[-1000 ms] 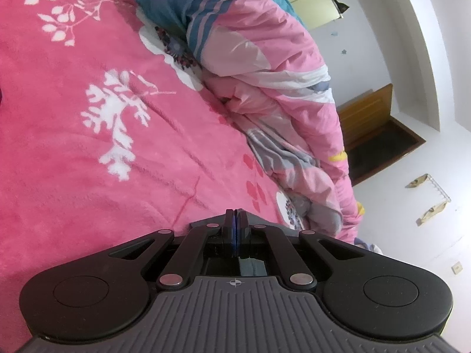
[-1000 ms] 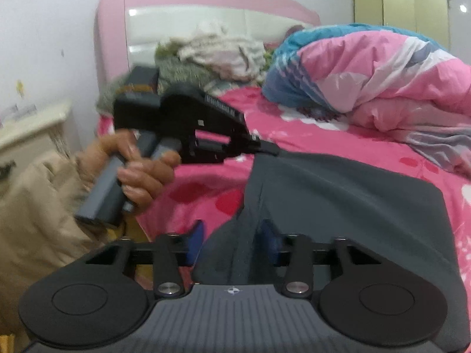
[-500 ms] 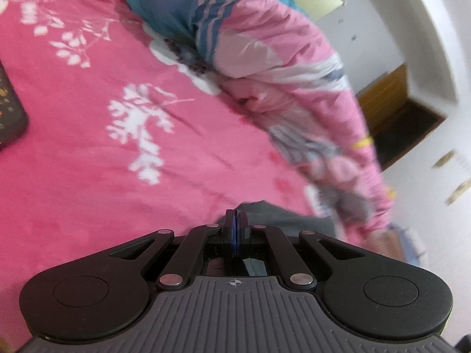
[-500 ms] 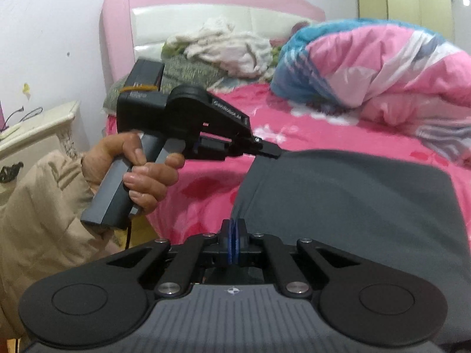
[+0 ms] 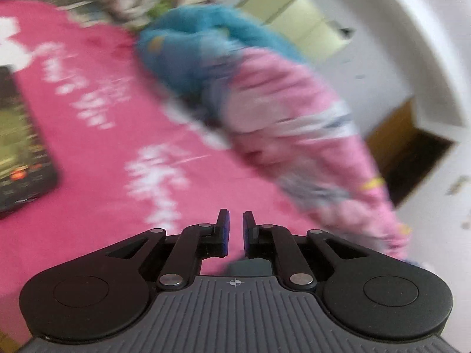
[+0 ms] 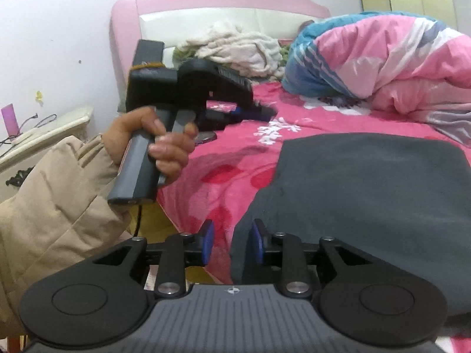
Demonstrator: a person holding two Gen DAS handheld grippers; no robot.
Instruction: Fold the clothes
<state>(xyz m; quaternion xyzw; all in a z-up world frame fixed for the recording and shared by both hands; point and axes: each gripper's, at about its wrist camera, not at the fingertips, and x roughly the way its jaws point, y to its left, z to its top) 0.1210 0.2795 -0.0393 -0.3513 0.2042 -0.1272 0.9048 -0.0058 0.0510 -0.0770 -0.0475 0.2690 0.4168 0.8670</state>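
Observation:
A dark grey garment [image 6: 368,191] lies folded flat on the pink bedspread [image 6: 235,176]. My right gripper [image 6: 231,241] is at its near left corner. The jaws are opening, and the cloth's edge lies by the right pad [image 6: 255,242] with no pad pressing on it. A hand [image 6: 153,144] holds my left gripper [image 6: 269,112] above the bedspread, left of the garment and apart from it. In the blurred left wrist view the left gripper [image 5: 235,232] is opening with nothing between its fingers, and a strip of the grey garment [image 5: 250,266] shows just under them.
A bunched pink and blue duvet [image 6: 382,58] fills the bed's far right. Loose clothes [image 6: 235,50] are piled at the pink headboard [image 6: 206,3]. A dark phone [image 5: 17,153] lies on the bedspread at the left. A white nightstand [image 6: 44,135] stands beside the bed.
Both grippers have let go of the grey garment, which now lies flat. The left gripper has lifted up and away to the left. The right jaws have parted.

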